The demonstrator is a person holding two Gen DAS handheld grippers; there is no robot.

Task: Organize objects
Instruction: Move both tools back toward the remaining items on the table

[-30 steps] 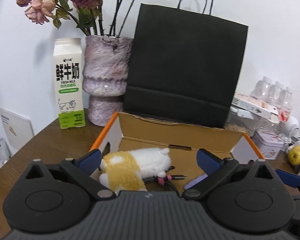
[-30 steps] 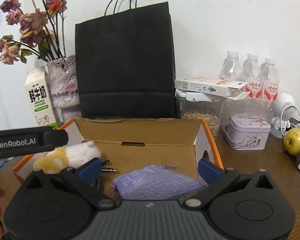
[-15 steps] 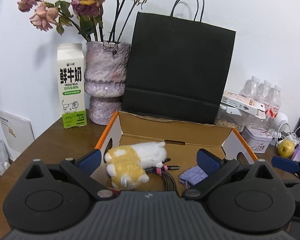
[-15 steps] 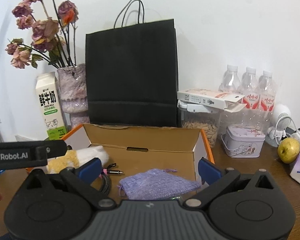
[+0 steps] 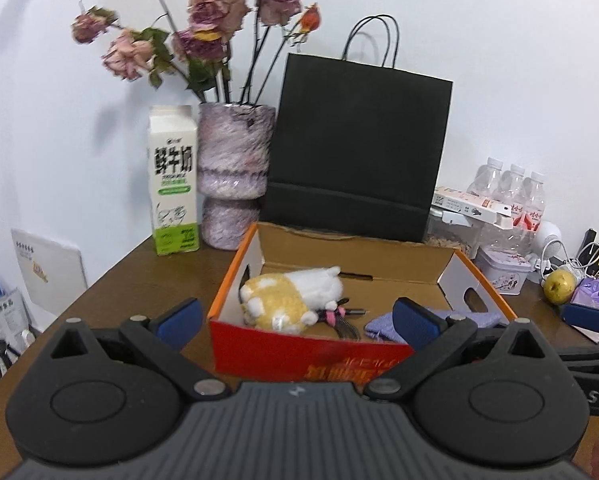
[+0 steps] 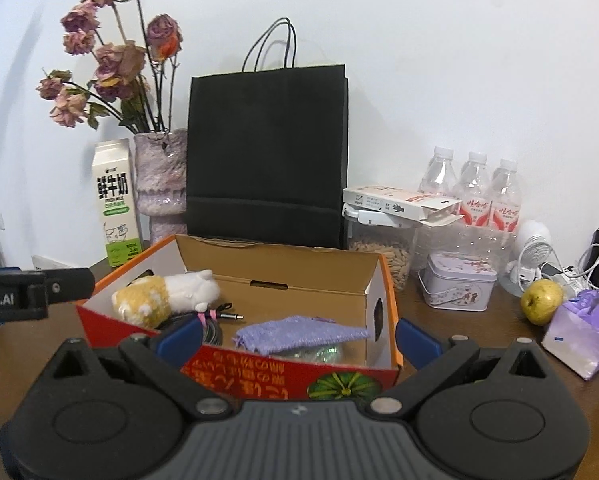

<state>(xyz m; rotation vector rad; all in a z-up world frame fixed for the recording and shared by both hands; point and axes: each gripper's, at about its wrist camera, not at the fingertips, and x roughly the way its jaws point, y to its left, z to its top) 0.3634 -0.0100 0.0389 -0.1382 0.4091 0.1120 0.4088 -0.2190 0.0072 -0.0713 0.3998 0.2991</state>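
Observation:
An open orange cardboard box (image 5: 311, 350) (image 6: 291, 376) stands on the brown table. Inside lie a yellow-and-white plush toy (image 5: 287, 298) (image 6: 159, 296), a coiled black cable (image 5: 345, 322) (image 6: 213, 326) and a purple knitted pouch (image 5: 383, 326) (image 6: 303, 334). My left gripper (image 5: 297, 318) is open and empty, in front of the box's near wall. My right gripper (image 6: 297, 338) is open and empty, also in front of the box and above its near wall.
Behind the box stand a black paper bag (image 5: 355, 152), a vase of dried roses (image 5: 233, 176) and a milk carton (image 5: 173, 184). To the right are a jar (image 6: 379, 240), a tin (image 6: 457, 284), water bottles (image 6: 475, 196), a yellow-green apple (image 6: 541, 300) and a purple bag (image 6: 579, 332).
Both grippers have pulled back and up from the box; its red front wall now shows. The contents have not moved.

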